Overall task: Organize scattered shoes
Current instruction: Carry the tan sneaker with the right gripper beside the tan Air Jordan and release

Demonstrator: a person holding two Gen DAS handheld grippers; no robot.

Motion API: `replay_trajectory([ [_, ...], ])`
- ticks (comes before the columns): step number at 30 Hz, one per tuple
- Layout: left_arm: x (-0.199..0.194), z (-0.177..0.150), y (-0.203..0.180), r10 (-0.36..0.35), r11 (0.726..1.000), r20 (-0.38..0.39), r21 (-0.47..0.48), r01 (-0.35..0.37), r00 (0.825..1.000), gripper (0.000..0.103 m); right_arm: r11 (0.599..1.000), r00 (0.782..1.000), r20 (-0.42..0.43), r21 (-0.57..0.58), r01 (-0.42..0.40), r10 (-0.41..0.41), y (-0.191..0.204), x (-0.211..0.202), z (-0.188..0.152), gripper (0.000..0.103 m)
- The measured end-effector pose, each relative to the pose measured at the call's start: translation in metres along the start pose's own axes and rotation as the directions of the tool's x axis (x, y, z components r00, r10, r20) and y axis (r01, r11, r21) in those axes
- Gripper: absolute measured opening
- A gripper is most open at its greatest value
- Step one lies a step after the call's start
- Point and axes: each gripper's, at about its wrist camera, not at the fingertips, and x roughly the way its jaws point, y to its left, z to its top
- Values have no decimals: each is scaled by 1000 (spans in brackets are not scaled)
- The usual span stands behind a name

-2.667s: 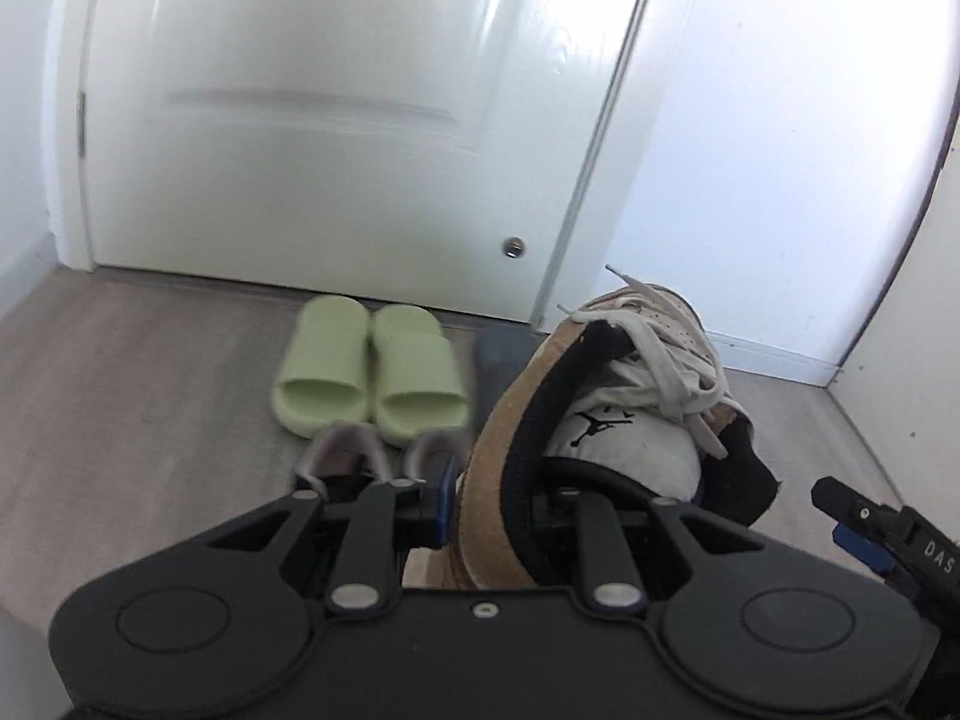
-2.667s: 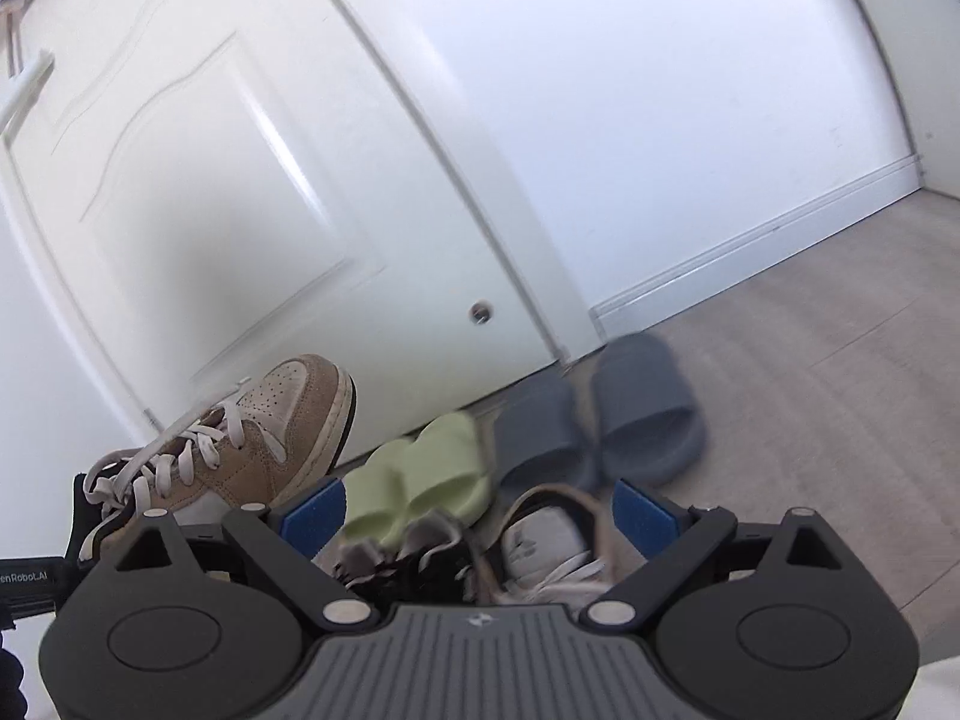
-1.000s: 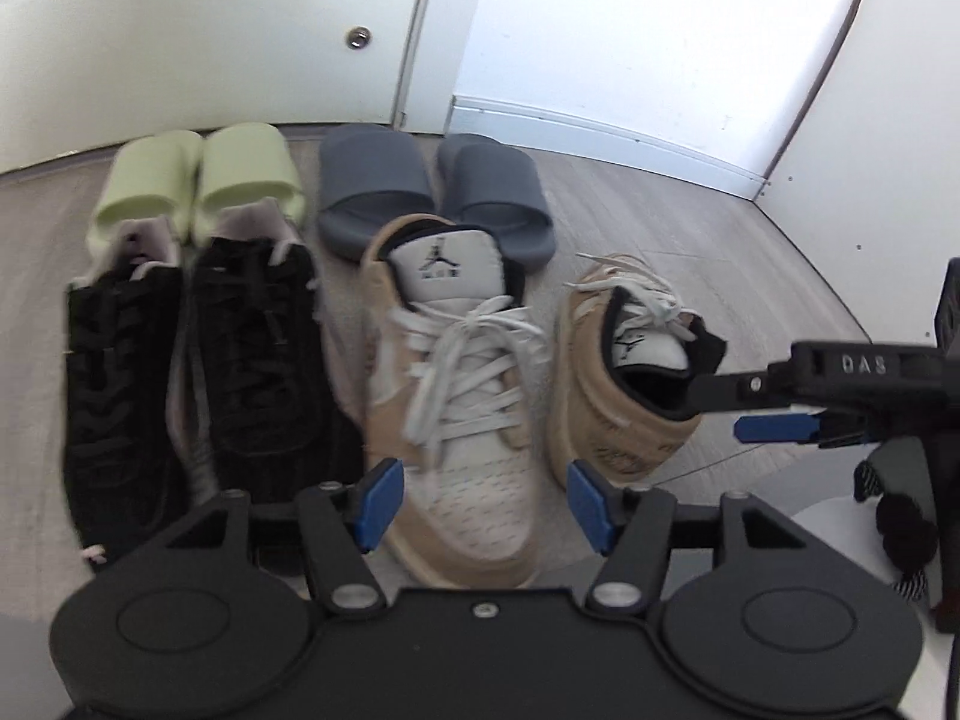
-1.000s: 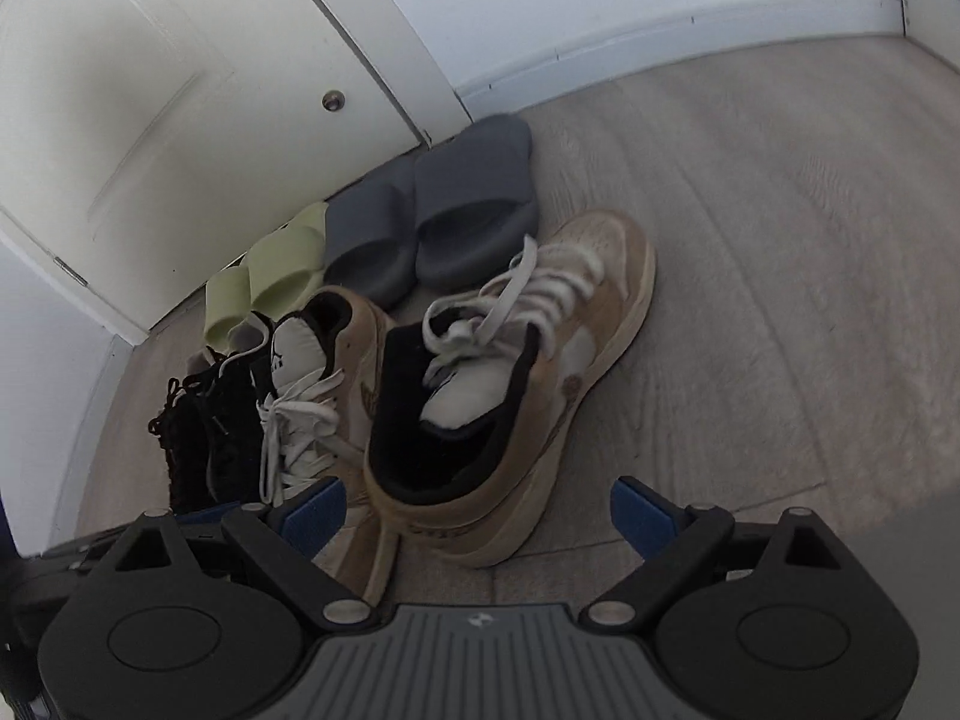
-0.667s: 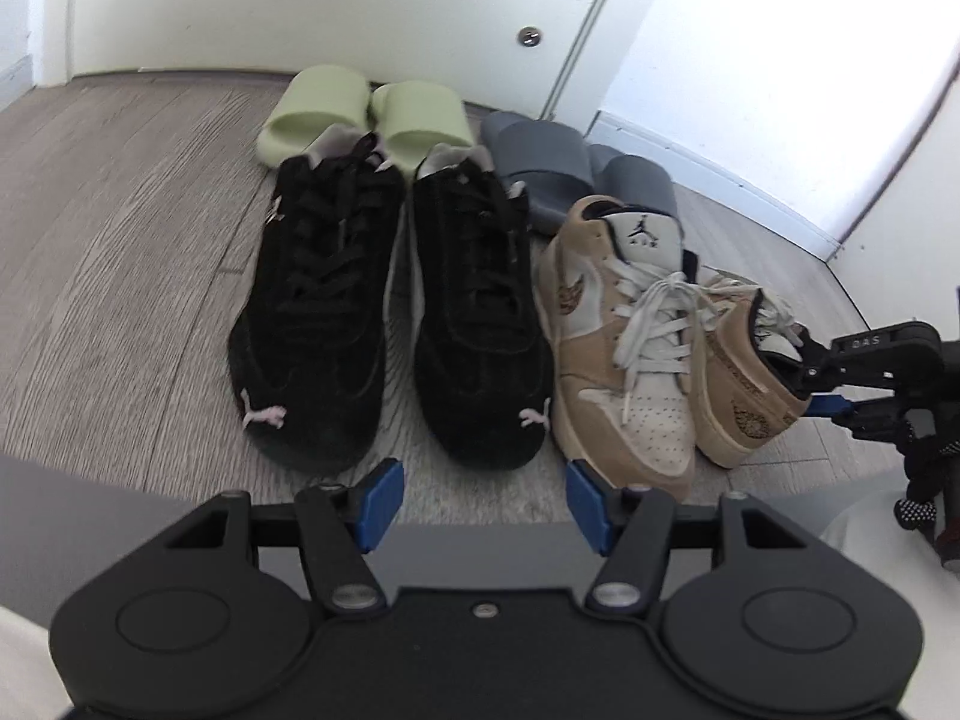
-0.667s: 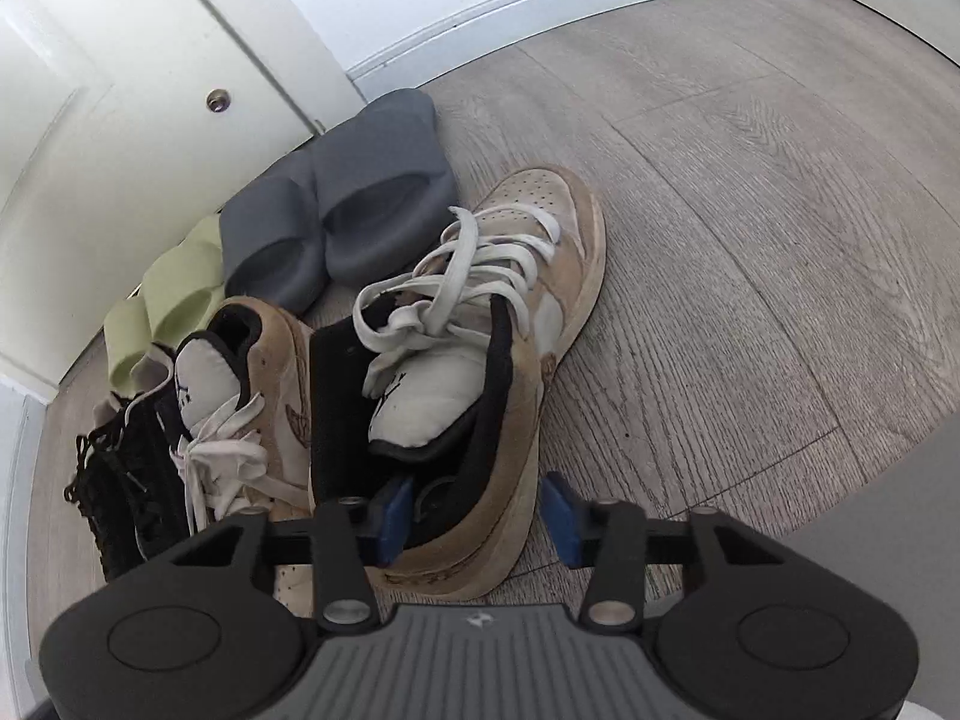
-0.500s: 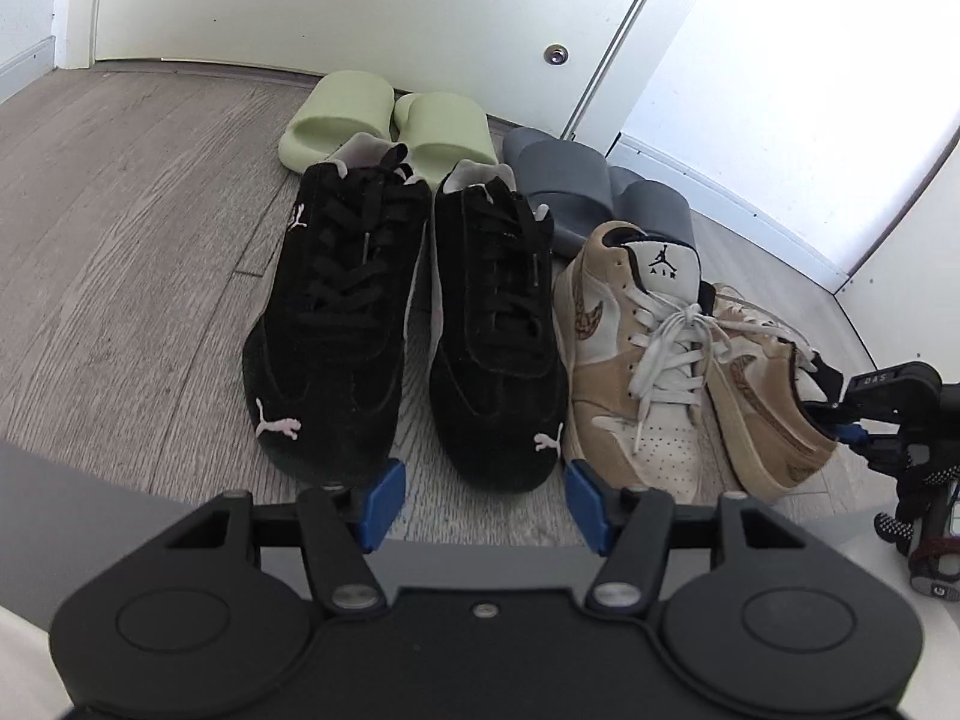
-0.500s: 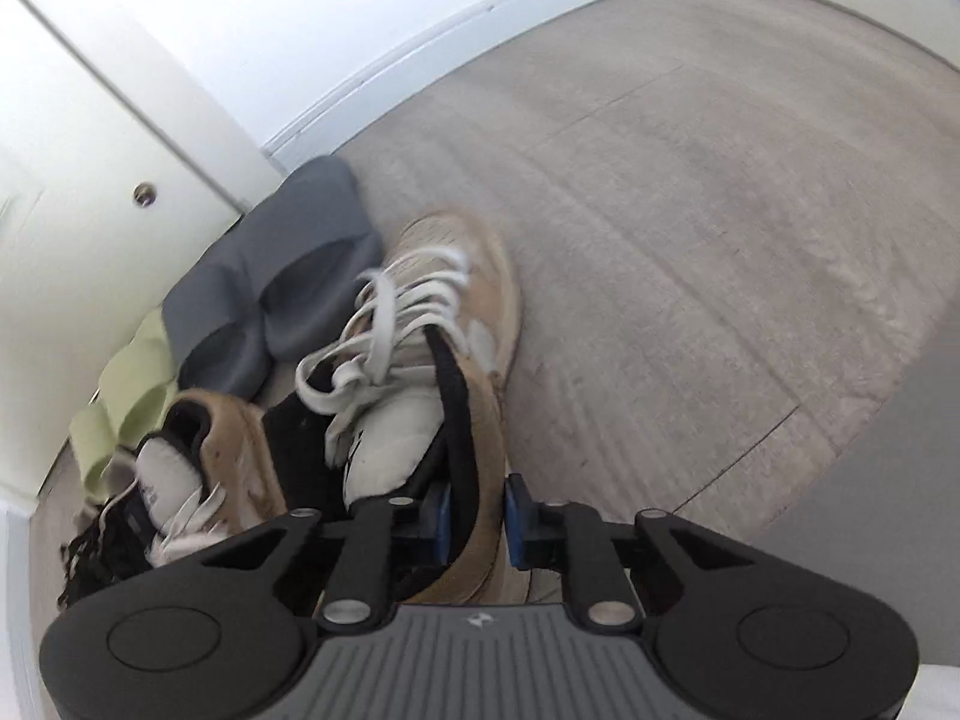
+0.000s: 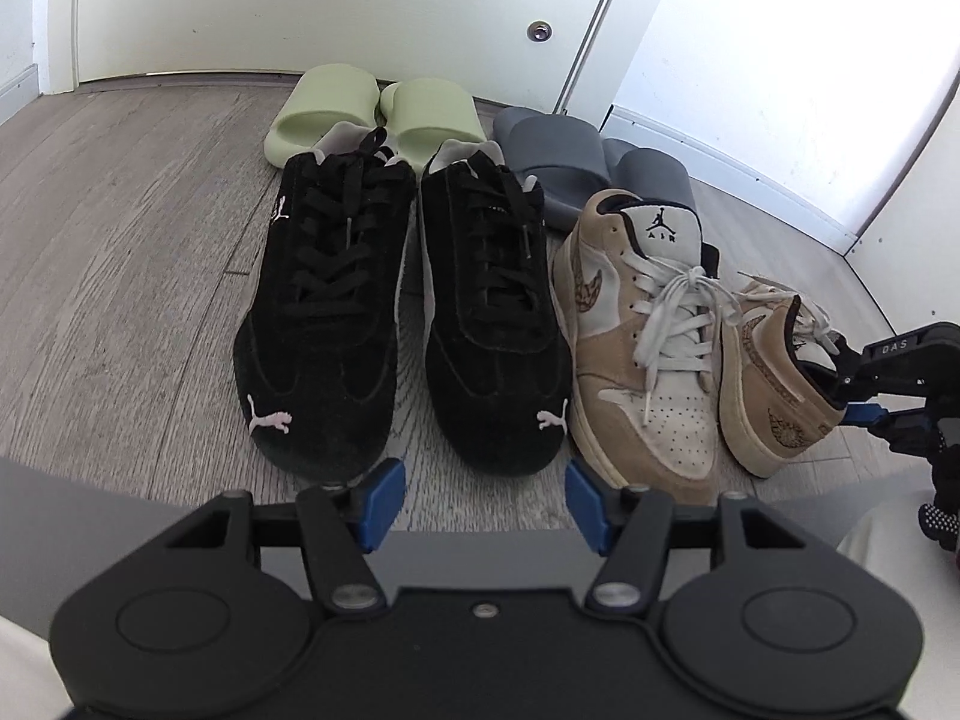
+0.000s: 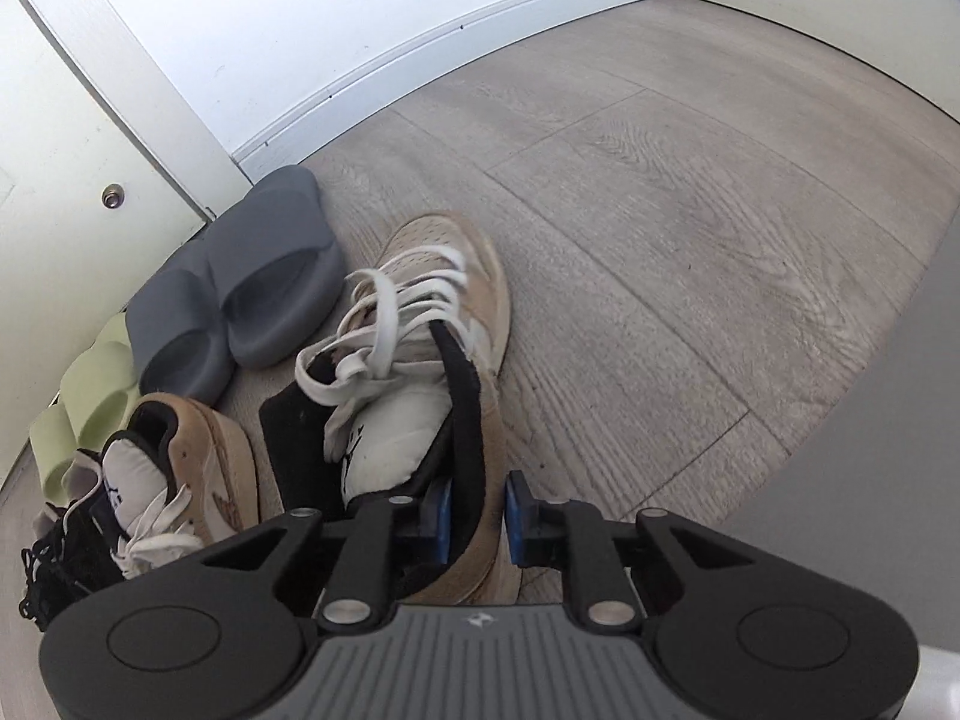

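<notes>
My right gripper (image 10: 477, 513) grips the heel collar of a tan-and-white sneaker (image 10: 420, 360), one pad inside the shoe and one outside. Its jaws are opening slightly, but the pads still press on the collar. In the left wrist view that sneaker (image 9: 774, 384) leans against its mate (image 9: 636, 348), with the right gripper (image 9: 852, 396) at its heel. My left gripper (image 9: 480, 504) hangs open over the floor, in front of the toes of the black sneakers (image 9: 408, 324), with nothing between its fingers.
Green slides (image 9: 372, 114) and grey slides (image 9: 570, 168) sit behind the sneakers against the white door (image 9: 300, 0). A white wall and baseboard (image 10: 420, 60) run to the right. Open wood floor (image 10: 690, 210) lies to the right of the held sneaker.
My right gripper shut on the tan sneaker's heel collar and swung the shoe closer to its mate. My left gripper drew back from the row and stayed open.
</notes>
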Motion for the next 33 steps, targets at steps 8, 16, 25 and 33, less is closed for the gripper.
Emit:
replay_trajectory([
  [8, -1, 0, 4, -6, 1000, 3, -22, 6, 1000, 60, 980, 975, -147, -82, -179, 166, 2, -6, -11, 42],
  [16, -1, -1, -2, 4, 1000, 5, 12, -4, 1000, 61, 401, 984, -23, -911, -93, 177, 34, -47, -16, 94],
  [25, 6, -7, -17, -14, 995, -18, 102, 16, 1000, 61, -332, 987, -124, -939, -85, 98, 61, -12, -21, 100],
  [33, 18, -14, -35, -21, 978, -57, 205, 33, 998, 61, -567, 972, -230, -794, -218, -51, 81, 18, -28, 102],
])
